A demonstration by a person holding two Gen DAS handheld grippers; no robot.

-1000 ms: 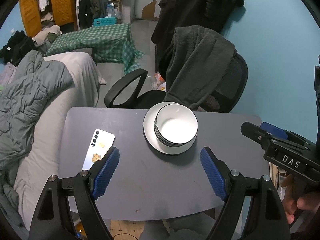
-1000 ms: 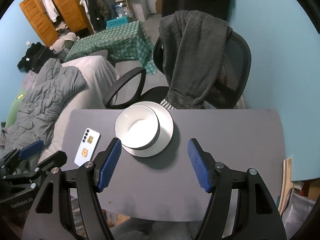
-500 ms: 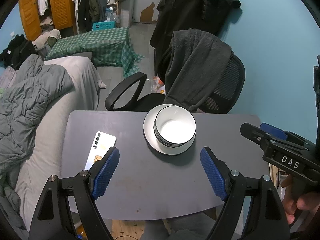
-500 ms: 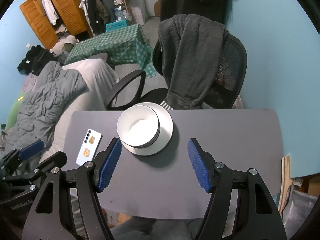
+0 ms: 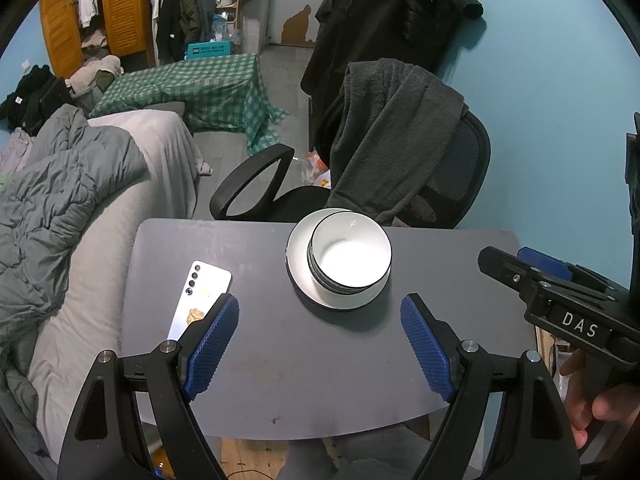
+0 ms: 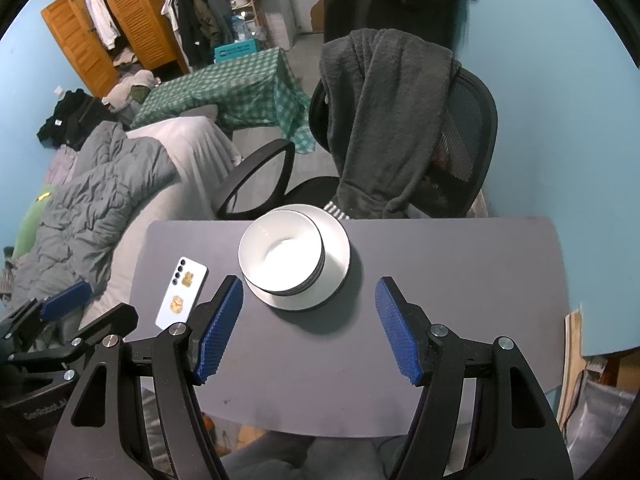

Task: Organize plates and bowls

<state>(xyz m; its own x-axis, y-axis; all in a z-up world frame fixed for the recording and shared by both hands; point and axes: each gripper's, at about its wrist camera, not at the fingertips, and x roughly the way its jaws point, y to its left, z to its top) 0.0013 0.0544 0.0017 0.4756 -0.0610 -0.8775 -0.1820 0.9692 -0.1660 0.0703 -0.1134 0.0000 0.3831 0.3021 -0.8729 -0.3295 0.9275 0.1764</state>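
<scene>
Leftmost, a bed with a rumpled grey duvet [image 5: 60, 196] runs alongside the grey table [image 5: 320, 380], and on the table's left part a white phone [image 5: 200, 300] lies face down, its camera lenses and two gold stickers showing. Just beside the phone's near end, in the left wrist view, sits one blue-padded finger of the left gripper [image 5: 320, 344]; its jaws are spread wide with nothing between them but bare tabletop, so it is released. Further along, toward the far edge of the table at about its middle, stands the stack of bowls [image 5: 350, 256], white inside with dark rims showing at the side, nested together and resting on a white plate [image 5: 298, 276]; the bowls sit off-centre on the plate, and the plate lies flat on the table. Both grippers hang short of this stack, well apart from it. The right gripper [image 6: 308, 320] is likewise released, its blue pads parted over empty table with the plate just beyond them. Behind the stack, a black office chair [image 6: 464, 132] draped with a dark grey fleece [image 6: 384, 112] faces the table. Far right in the left wrist view, a person's hand [image 5: 600, 408] grips the handle of the right gripper, against a blue wall [image 5: 552, 120].
</scene>
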